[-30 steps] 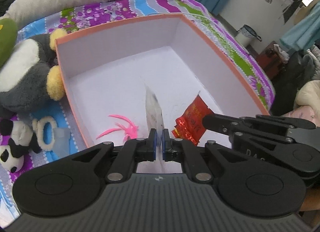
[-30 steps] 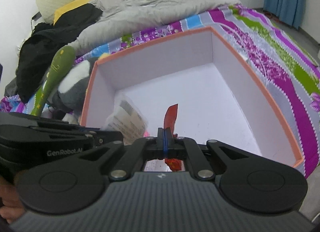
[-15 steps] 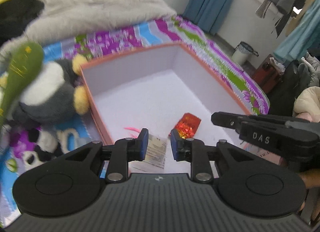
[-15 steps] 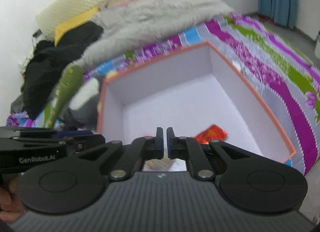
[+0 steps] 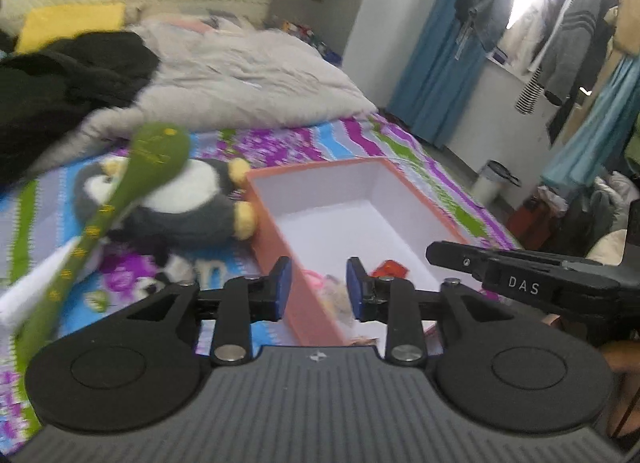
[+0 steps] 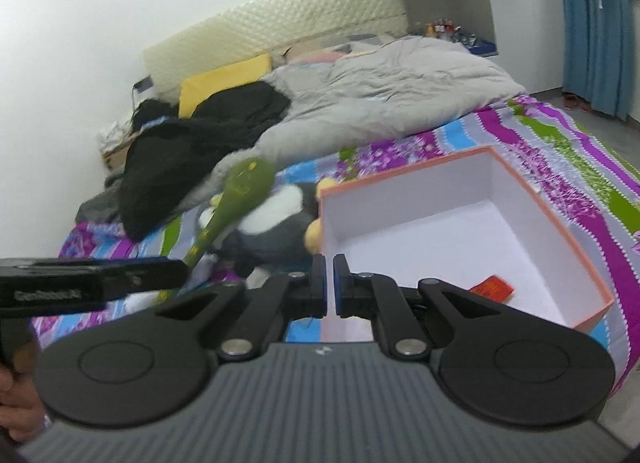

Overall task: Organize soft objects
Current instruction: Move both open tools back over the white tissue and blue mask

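The box (image 6: 532, 199) sits on the bed (image 6: 560, 143), a packet (image 6: 493, 287) inside it (near its front wall), a plush penguin (image 6: 276, 223) touching its left side.

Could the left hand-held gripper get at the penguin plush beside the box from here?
Probably yes: the left hand-held gripper, jaws opening and empty, has open bedspread toward the penguin plush; only the green plush lies across it.

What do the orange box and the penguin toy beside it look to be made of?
Orange box: seemingly rigid cardboard, matte, with thin straight walls, sharp corners and a plain white lining. Penguin toy: plush fabric, apparently stuffed, with a fuzzy grey-and-white surface and rounded yellow feet.
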Motion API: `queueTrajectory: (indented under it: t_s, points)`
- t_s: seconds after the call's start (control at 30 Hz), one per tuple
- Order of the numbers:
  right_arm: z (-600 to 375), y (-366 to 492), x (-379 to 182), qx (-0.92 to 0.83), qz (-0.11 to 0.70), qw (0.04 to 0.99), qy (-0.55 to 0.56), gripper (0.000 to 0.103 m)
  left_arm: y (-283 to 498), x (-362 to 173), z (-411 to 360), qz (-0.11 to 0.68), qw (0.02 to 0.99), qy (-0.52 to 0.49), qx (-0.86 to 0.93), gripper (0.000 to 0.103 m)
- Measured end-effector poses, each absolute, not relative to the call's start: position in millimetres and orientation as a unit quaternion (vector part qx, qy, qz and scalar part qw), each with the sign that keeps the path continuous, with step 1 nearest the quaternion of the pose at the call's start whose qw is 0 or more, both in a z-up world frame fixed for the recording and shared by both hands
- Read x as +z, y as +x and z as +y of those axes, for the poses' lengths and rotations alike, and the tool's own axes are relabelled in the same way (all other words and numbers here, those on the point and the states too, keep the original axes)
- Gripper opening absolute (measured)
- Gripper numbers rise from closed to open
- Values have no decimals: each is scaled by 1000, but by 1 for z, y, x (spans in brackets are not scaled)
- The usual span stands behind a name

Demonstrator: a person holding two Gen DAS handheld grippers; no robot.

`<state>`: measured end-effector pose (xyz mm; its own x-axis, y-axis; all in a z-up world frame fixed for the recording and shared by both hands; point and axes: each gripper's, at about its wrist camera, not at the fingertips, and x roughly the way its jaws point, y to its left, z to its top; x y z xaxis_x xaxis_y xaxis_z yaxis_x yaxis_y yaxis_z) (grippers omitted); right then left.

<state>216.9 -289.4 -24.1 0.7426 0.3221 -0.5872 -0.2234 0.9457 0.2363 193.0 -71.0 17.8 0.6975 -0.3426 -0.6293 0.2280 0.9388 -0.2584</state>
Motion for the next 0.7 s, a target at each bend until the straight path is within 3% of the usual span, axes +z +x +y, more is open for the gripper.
queueTrajectory:
  t_s: [0.03, 0.07, 0.1, 0.7]
  points:
    - [-286, 214, -26, 149, 328, 930, 77, 49, 185, 18, -65, 353, 921, -80, -147, 46]
    - [-284, 210, -29, 156, 325, 929, 82, 66, 176, 18, -58, 349, 923, -85, -142, 47]
    - [-282, 206, -31, 160, 324, 928, 84, 70, 168, 18, -51, 346, 924, -91, -139, 47]
    - [-204, 132, -61, 256, 341, 903, 44, 69, 41, -24, 40, 327, 933, -150, -5, 49]
